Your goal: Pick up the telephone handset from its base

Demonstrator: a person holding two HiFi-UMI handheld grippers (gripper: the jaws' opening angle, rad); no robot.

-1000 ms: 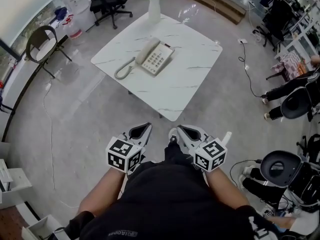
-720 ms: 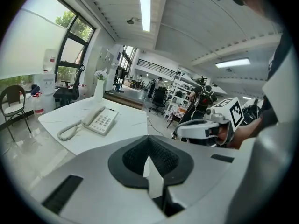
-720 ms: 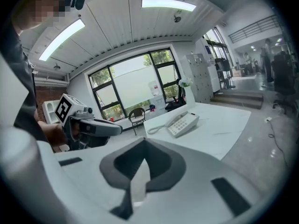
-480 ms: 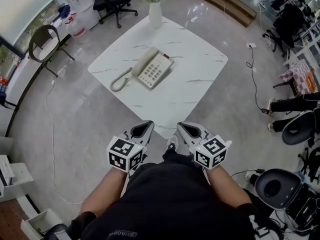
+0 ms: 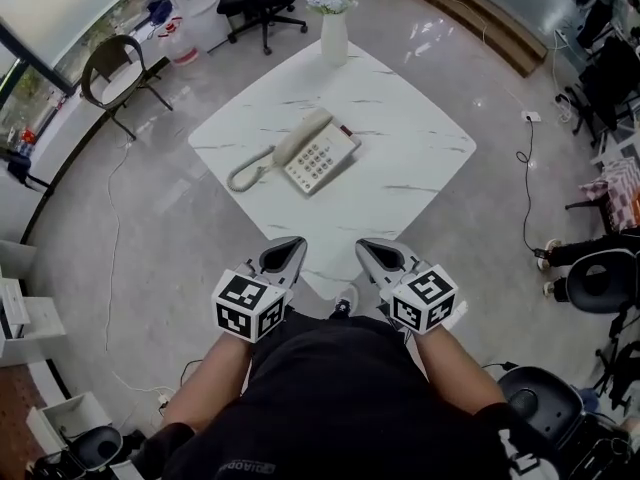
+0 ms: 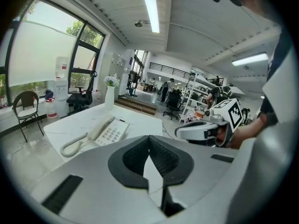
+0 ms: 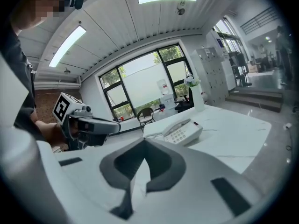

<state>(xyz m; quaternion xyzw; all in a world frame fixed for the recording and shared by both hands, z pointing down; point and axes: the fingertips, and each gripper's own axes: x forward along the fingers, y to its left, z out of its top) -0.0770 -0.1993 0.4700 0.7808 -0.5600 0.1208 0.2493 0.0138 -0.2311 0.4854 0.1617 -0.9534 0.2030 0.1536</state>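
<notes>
**Head view.** The table (image 5: 420, 168) is white and marble-patterned, and it lies ahead of the person. The phone (image 5: 322, 158) sits near the table's centre. The handset (image 5: 300, 135) rests in its cradle along the left side of the base, and the cord (image 5: 248, 171) coils out to the left across the tabletop. A vase (image 5: 334, 36) stands at the far corner of the table. The left gripper (image 5: 281, 257) and the right gripper (image 5: 384, 258) are held side by side just short of the table's near corner. Both are well apart from the phone, and neither touches anything.

**Left gripper view.** The jaws are closed, their tips meet and nothing is between them. The phone lies beyond and to the left of the jaws with the handset seated on the base. The right gripper shows at the right, level with this one.

**Right gripper view.** The jaws are closed tip to tip and carry nothing. The phone lies ahead and slightly right on the table, handset on the base, with the vase behind it. The left gripper shows at the left. A chair (image 7: 145, 113) stands beyond the table by the window.
</notes>
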